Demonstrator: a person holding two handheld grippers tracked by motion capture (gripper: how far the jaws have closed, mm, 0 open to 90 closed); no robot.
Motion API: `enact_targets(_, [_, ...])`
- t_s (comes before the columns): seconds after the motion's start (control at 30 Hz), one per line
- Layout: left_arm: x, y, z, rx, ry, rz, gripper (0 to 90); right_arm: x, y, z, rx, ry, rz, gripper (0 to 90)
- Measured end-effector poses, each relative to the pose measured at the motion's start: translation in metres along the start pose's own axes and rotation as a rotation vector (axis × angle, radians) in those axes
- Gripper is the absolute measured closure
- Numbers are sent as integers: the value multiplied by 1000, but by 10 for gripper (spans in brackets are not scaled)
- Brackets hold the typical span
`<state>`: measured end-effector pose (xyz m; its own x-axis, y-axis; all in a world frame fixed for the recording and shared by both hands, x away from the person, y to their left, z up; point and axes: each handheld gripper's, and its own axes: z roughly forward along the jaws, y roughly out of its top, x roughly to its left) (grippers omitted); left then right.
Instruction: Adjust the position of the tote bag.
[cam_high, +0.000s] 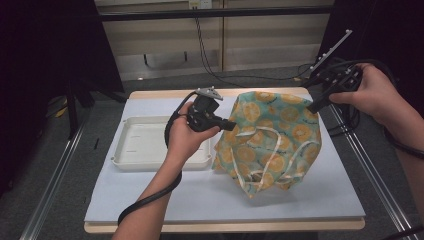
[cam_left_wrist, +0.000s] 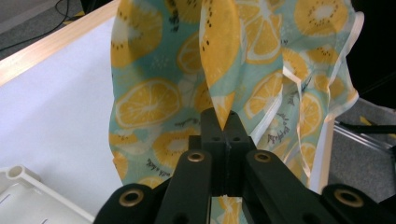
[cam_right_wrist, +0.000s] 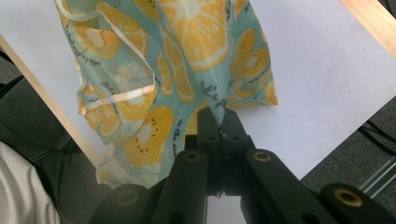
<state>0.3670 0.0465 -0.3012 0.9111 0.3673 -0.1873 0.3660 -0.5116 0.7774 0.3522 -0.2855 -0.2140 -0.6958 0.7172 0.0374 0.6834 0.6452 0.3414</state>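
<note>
A teal cloth bag (cam_high: 272, 137) printed with orange slices, with pale handles, hangs lifted over the white table mat (cam_high: 150, 195). My left gripper (cam_high: 231, 125) is shut on a fold of the bag's left edge; in the left gripper view the cloth (cam_left_wrist: 219, 60) rises from between the closed jaws of that gripper (cam_left_wrist: 225, 122). My right gripper (cam_high: 314, 106) pinches the bag's far right corner. In the right gripper view the fabric (cam_right_wrist: 201, 51) is caught between the shut jaws of my right gripper (cam_right_wrist: 220, 116). The bag's lower part still rests on the mat.
A shallow white tray (cam_high: 145, 145) lies on the mat left of the bag, just under my left hand. Cables (cam_high: 210, 60) run across the floor beyond the table's far edge. Metal rails (cam_high: 370, 170) flank the table on both sides.
</note>
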Motion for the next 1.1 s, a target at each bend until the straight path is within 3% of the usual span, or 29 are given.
enact_targets(0.3, [-1,24,-7,-24,20,4,900,-1,10,-8,-24,-15,1,900])
enact_targets(0.47, [2,32,-9,-48,13,-14,900,-3,15,-9,-39,-20,5,900])
enact_targets(0.6, [6,41,-12,-46,35,-16,900,-5,19,-10,-41,-29,13,885])
enact_targets(0.87, [6,41,-10,-36,39,-39,900,3,24,-7,-57,-32,-14,721])
enact_targets(1.07, [5,41,-9,-28,38,-42,900,13,35,0,-58,-22,-61,745])
enact_targets(1.1, [5,41,-9,-27,39,-41,900,14,37,3,-55,-20,-63,789])
